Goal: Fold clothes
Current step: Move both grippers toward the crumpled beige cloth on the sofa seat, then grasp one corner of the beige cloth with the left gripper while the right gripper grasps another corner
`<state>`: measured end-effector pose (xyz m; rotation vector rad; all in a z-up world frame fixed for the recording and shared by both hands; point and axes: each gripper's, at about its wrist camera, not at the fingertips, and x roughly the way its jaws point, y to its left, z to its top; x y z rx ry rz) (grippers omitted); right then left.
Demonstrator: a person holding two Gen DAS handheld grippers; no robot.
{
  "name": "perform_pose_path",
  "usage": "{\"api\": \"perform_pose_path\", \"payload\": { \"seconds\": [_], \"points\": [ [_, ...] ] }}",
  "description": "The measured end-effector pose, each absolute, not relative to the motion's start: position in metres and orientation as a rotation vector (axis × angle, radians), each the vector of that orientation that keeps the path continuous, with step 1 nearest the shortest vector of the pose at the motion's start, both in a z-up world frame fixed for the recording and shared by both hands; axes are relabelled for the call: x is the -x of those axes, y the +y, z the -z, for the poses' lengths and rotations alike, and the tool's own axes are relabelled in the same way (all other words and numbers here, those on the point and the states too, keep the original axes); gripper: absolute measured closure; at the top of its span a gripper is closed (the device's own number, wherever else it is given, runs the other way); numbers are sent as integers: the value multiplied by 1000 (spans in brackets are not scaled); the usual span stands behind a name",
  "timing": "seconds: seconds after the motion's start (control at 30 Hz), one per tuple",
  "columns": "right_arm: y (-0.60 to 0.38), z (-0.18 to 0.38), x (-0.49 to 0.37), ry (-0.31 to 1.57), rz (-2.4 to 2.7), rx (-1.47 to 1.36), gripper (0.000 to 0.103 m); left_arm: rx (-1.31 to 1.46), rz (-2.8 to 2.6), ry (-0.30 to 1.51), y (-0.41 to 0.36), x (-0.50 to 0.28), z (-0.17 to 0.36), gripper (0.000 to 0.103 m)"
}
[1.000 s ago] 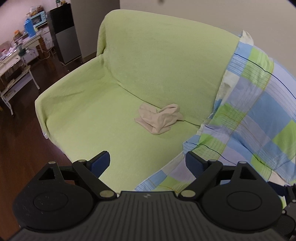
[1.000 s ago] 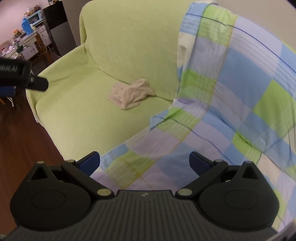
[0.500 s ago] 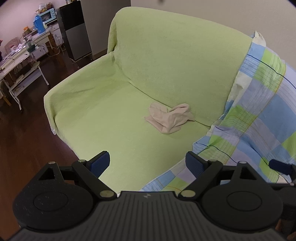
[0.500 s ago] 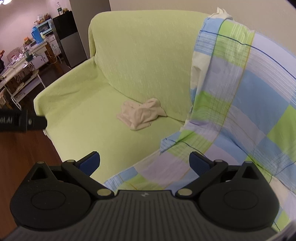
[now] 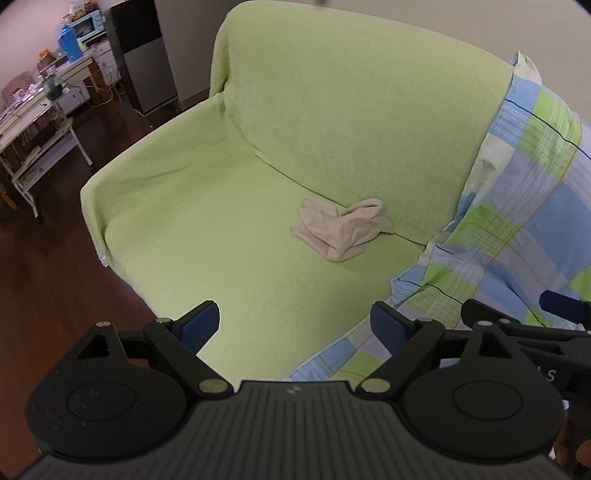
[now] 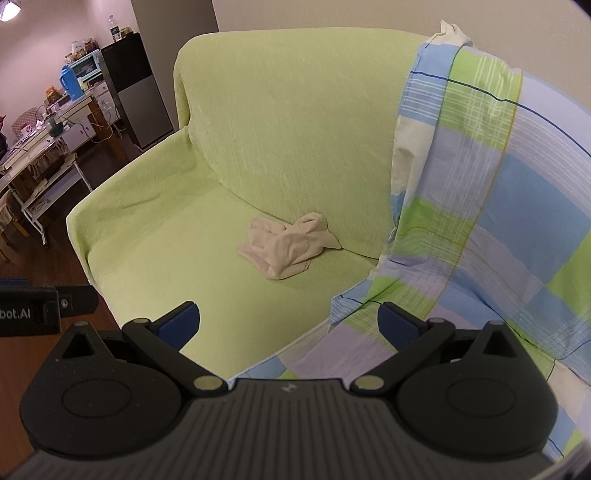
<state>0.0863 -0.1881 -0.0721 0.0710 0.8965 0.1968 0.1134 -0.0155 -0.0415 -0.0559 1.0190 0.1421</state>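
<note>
On the seat of a sofa (image 5: 207,236) draped in a light green cover lies a crumpled beige garment (image 5: 341,230), close to the crease where seat meets backrest, toward the sofa's right half. A checked sheet (image 6: 491,206) in blue, green and lilac hangs over the right end of the backrest and spills down across the seat's front corner, apart from the garment. Both tongs hover short of the sofa's front edge, touching nothing: the left tongs (image 5: 293,325) are spread wide and grasp nothing, and the right tongs (image 6: 289,325) are likewise spread and hold nothing. Dark wooden floor (image 5: 48,291) runs off to the left. Beyond it stand a black refrigerator (image 6: 135,99) and a white desk (image 5: 44,114) cluttered with small items, with a blue jug (image 6: 70,81) and a pale blue microwave (image 5: 85,23) behind.
</note>
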Motion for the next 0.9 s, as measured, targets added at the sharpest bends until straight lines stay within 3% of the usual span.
{"api": "perform_pose_path", "payload": {
  "seconds": [0.57, 0.9],
  "points": [
    [-152, 97, -164, 954, -67, -139, 1, -11, -11, 1101, 24, -206, 79, 13],
    [-139, 145, -214, 981, -18, -146, 1, -26, -11, 1186, 43, -260, 147, 13]
  ]
}}
